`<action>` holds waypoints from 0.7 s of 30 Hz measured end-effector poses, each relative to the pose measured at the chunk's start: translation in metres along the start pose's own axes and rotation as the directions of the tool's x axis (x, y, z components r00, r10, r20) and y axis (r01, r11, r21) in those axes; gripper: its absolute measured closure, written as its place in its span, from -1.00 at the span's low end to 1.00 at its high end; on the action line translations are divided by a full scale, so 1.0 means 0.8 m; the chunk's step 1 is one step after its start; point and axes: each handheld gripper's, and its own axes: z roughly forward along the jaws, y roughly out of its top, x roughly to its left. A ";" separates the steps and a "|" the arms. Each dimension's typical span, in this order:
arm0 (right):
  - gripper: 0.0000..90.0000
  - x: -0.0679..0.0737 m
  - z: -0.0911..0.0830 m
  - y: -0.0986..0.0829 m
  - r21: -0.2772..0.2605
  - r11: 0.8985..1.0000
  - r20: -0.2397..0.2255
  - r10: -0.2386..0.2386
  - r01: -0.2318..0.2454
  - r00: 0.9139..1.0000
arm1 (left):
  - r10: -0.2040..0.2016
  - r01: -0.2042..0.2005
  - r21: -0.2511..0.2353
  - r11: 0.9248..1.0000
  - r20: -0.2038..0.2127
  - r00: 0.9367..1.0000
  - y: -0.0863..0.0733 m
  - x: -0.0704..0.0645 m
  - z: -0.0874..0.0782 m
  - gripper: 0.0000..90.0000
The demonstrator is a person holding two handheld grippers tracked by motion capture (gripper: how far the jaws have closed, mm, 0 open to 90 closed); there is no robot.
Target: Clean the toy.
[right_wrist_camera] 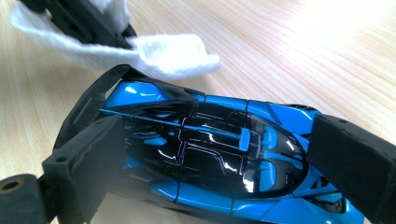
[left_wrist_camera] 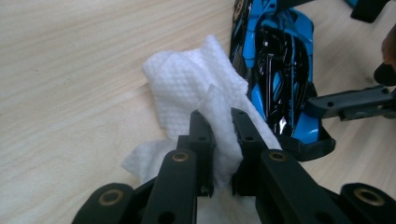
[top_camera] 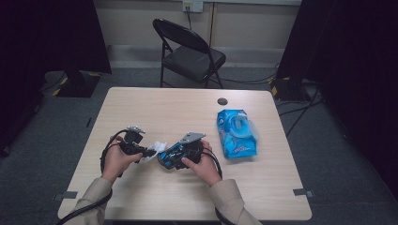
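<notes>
A white wet wipe (left_wrist_camera: 196, 88) is pinched in my left gripper (left_wrist_camera: 223, 122), its jaws shut on the cloth. The wipe (top_camera: 157, 149) touches the rear of a blue and black toy car (left_wrist_camera: 275, 70). My right gripper (right_wrist_camera: 210, 154) is shut on the toy car (right_wrist_camera: 210, 149), one pad at its tail and the other at its nose. In the high view the left gripper (top_camera: 146, 151) and the right gripper (top_camera: 176, 157) meet near the table's front middle, with the car (top_camera: 170, 155) between them. The wipe (right_wrist_camera: 168, 56) lies against the car's rear wing.
A blue wipes pack (top_camera: 236, 133) with an open lid lies right of the hands. A small dark disc (top_camera: 222, 101) sits near the table's (top_camera: 155, 108) far edge. A black folding chair (top_camera: 187, 51) stands beyond the table.
</notes>
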 end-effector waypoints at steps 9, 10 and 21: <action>-0.91 0.000 0.000 0.000 -0.001 1.000 0.000 0.000 0.000 1.000 | -0.001 0.001 -0.055 0.998 -0.006 1.000 0.023 -0.005 -0.020 0.81; -0.91 0.000 0.000 0.000 -0.001 1.000 0.000 0.001 -0.001 1.000 | 0.006 -0.007 -0.057 0.998 -0.010 1.000 0.027 -0.006 -0.021 0.81; -0.91 0.000 0.000 0.000 -0.001 1.000 0.000 0.001 -0.001 1.000 | 0.036 -0.038 -0.123 0.992 -0.019 0.999 0.059 -0.023 -0.001 0.81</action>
